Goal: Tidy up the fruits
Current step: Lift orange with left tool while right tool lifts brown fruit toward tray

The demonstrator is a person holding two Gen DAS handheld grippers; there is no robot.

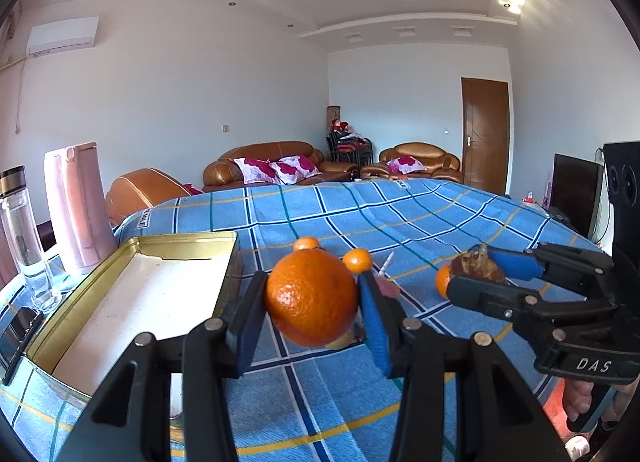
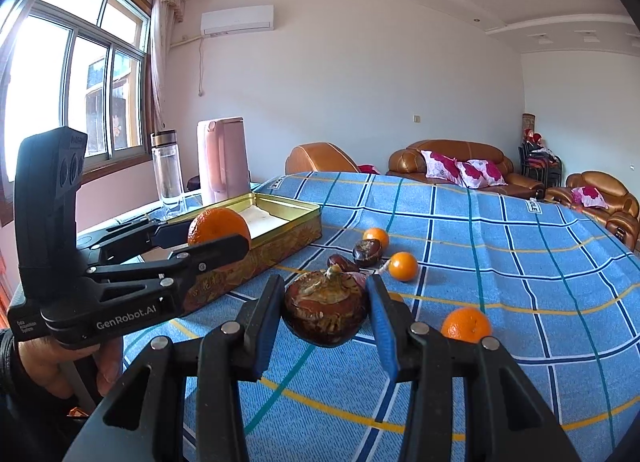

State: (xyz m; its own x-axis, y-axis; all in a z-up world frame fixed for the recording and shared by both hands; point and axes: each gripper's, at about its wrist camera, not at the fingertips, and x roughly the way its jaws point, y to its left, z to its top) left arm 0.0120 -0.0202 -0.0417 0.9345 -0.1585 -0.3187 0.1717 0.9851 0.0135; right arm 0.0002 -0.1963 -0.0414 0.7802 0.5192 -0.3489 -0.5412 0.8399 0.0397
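Two handheld grippers hover above a blue checked tablecloth: the left gripper pinches a large orange just beside an open gold tin. The right gripper clamps a brown, dried-looking fruit, possibly a mangosteen. Three small oranges and two dark fruits lie on the cloth.
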